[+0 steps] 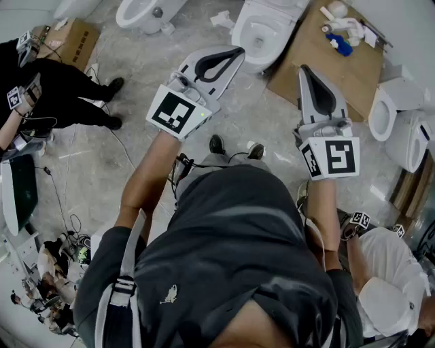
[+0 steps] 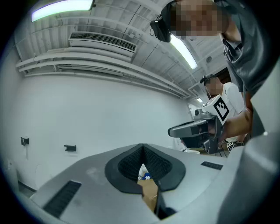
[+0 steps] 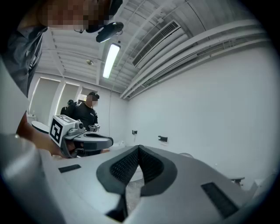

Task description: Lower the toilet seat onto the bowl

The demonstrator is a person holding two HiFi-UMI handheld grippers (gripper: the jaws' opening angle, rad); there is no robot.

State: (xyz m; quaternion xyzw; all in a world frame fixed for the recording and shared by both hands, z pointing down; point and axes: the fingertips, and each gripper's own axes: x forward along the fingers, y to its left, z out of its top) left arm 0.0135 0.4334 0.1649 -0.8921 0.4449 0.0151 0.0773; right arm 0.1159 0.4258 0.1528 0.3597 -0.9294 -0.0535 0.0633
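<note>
The right tongs [image 3: 139, 148] are closed with nothing between them, facing a white wall [image 3: 205, 100]. At nine o'clock are the left tongs [image 3: 105, 141], with a dark-clothed person [image 3: 83, 114] behind.

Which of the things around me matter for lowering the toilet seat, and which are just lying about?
For the job:
- toilet ahead
- left tongs, shut, empty
- right tongs, shut, empty

Lying about:
- cardboard sheet
- blue item and white pipe parts on it
- cardboard box
- toilet at right
</note>
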